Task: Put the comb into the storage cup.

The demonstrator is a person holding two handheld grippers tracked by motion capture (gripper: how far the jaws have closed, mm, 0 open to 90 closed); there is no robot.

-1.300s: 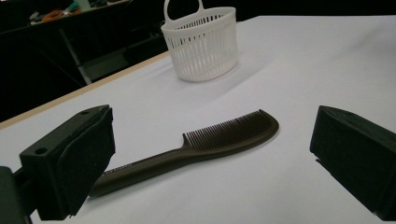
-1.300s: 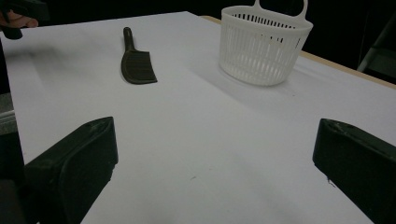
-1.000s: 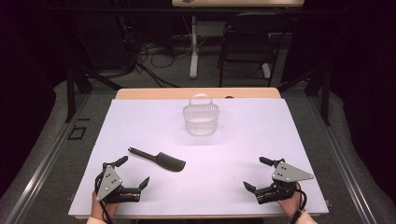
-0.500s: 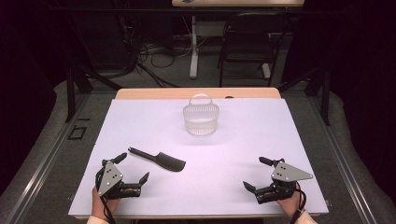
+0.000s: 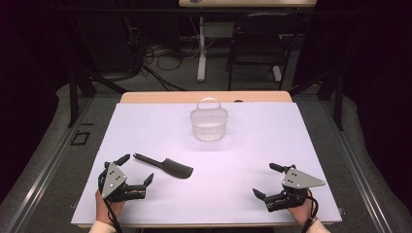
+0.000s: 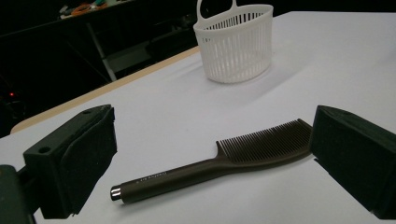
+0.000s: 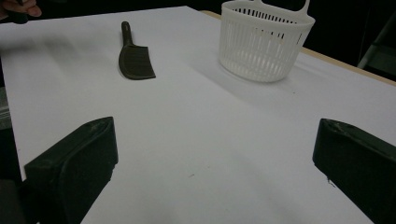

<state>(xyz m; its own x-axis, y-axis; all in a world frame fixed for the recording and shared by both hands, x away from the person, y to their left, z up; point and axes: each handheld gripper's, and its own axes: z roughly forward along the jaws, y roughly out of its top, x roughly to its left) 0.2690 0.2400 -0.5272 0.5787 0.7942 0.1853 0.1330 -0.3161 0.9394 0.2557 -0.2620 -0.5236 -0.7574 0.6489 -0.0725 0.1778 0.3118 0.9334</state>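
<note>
A white table (image 5: 252,160) fills the frame's centre. The dark comb (image 5: 164,166) lies lower left, beside the left gripper (image 5: 135,171); both grippers' jaws stand released and empty. The comb appears light, rigid, slippery: grasp its handle.

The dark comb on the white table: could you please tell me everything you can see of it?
The dark brown plastic-looking comb has a round handle with a small metal end cap and a curved, fine-toothed head. It lies flat on the white table surface, untouched, in front of the left gripper, whose fingers are spread, and apart from the white slotted basket farther back.
</note>
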